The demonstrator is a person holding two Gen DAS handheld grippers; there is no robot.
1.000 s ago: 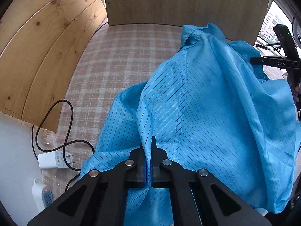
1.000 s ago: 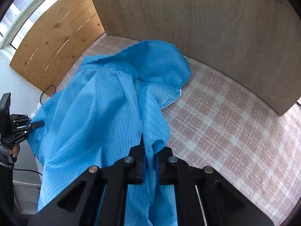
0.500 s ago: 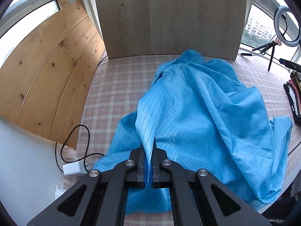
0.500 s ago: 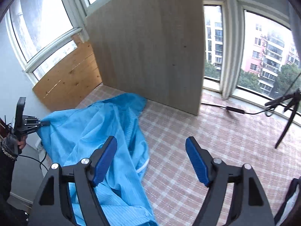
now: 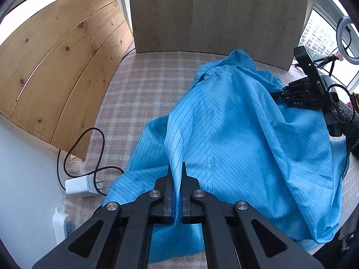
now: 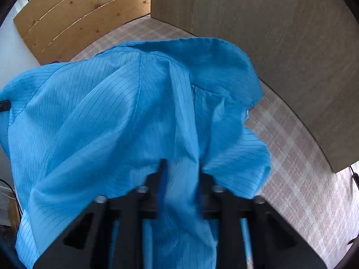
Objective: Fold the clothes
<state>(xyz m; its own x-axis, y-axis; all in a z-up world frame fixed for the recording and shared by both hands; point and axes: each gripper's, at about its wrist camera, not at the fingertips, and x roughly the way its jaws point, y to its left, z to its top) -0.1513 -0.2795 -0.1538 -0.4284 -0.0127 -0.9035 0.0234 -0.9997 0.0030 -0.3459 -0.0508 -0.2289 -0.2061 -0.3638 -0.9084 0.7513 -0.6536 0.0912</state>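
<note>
You have one blue pinstriped garment (image 5: 235, 134) on the checked tablecloth (image 5: 143, 89). Your left gripper (image 5: 176, 168) pinches a fold of it. Your right gripper (image 6: 179, 165) is clamped on another bunch.

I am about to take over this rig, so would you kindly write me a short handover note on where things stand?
Left gripper: shut on a ridge of the blue garment, near its lower edge.
Right gripper: closing on a fold of the same garment; cloth sits between its fingers, though that view is blurred.
Garment: bunched and partly lifted over the checked tablecloth, collar end toward the grey board.
Done: both ends gripped.
Left: spread it flat, then make every fold; no fold shows yet.
</note>
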